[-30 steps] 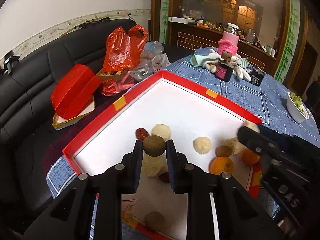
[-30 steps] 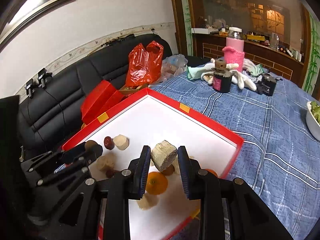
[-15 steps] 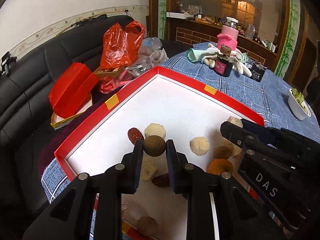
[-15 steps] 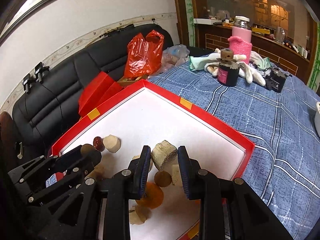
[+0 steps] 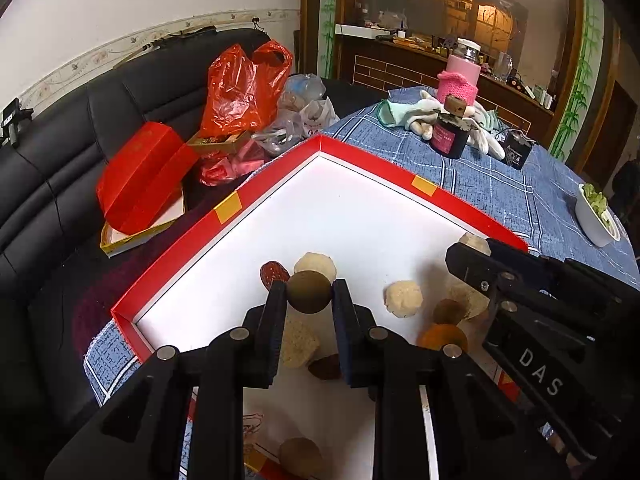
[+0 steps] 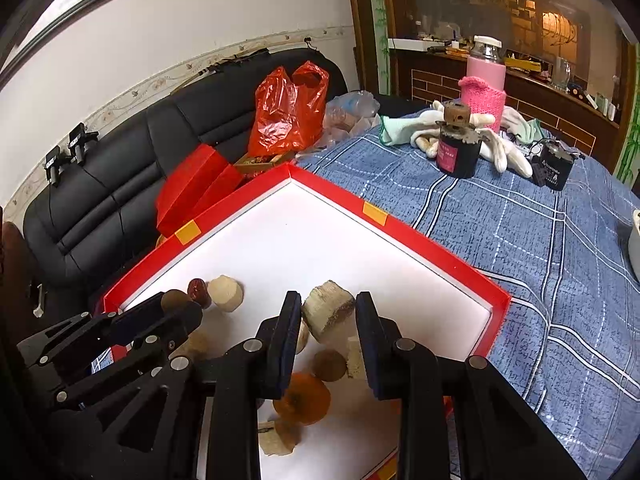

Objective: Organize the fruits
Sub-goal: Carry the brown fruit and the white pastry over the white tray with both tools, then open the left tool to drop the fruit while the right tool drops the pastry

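Left gripper (image 5: 309, 300): clamped on a brown ball (image 5: 309, 292), a round dull-brown fruit, pinched between the two pads and held above the tray floor. Right gripper (image 6: 328, 312): clamped on a pale chunk (image 6: 327, 314), a cut, rough-skinned piece, tilted, gripped on both sides and lifted off the tray.

Both grippers sit over the near end of the tray (image 5: 362, 158), a shallow red-walled box with a white floor and yellow tape tabs on its walls. Tray lies on a table covered with blue checked cloth (image 6: 520, 236).

Loose on the tray floor, left-wrist view: a red date (image 5: 273, 274) touching a pale round piece (image 5: 316, 265), both just beyond the held ball; another pale piece (image 5: 403, 298) to the right; a brown fruit (image 5: 449, 312) and an orange (image 5: 442, 338) near the right gripper's body. A second date (image 5: 325, 367) and a pale slab (image 5: 298, 340) lie under the left gripper. One more brown ball (image 5: 300, 458) sits at the tray's near edge.

Right-wrist view: the orange (image 6: 304, 398) lies directly below the gripper, a brown fruit (image 6: 329, 365) just beyond it, a pale piece (image 6: 280, 438) nearer still.

Far end of table: dark jar (image 6: 456, 152), pink bottle (image 6: 485, 76), white gloves (image 6: 496, 148), small black box (image 6: 554, 168). White bowl (image 5: 596, 216) with greens at right edge. Black sofa (image 5: 68, 152) behind, carrying a red bag (image 5: 240, 84) and a red box (image 5: 140, 180).
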### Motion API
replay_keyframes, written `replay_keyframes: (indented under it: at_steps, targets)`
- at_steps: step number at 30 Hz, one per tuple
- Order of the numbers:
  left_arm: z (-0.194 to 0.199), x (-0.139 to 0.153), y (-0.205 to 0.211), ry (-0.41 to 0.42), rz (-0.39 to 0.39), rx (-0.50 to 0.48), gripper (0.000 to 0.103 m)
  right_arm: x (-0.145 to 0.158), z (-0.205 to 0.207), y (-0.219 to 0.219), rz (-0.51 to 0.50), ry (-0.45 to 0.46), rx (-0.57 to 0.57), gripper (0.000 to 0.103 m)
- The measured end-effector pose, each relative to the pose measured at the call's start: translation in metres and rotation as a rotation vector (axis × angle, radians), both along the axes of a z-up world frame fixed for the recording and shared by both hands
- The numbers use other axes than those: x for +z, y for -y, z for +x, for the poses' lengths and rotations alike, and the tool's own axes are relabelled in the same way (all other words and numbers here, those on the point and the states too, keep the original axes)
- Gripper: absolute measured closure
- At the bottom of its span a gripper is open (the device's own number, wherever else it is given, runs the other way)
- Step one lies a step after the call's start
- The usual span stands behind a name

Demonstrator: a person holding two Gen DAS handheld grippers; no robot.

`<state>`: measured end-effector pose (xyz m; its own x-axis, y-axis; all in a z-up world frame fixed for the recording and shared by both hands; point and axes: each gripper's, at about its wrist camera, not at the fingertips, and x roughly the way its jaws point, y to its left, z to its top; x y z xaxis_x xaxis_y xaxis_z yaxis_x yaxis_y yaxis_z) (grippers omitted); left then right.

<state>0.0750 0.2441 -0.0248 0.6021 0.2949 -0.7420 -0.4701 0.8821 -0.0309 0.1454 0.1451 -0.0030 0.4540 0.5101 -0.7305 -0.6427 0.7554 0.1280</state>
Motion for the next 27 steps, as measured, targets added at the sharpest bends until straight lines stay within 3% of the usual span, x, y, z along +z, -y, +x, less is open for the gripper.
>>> replay_keyframes:
  at_steps: [17, 27]
  targets:
    - [0.012, -0.014, -0.022, -0.043, -0.013, 0.053, 0.082, -0.011, 0.021, -0.027, -0.031, -0.026, -0.022, 0.075]
    - [0.012, -0.003, -0.022, -0.016, -0.012, 0.054, 0.082, -0.013, 0.026, -0.026, -0.029, -0.027, -0.052, 0.075]
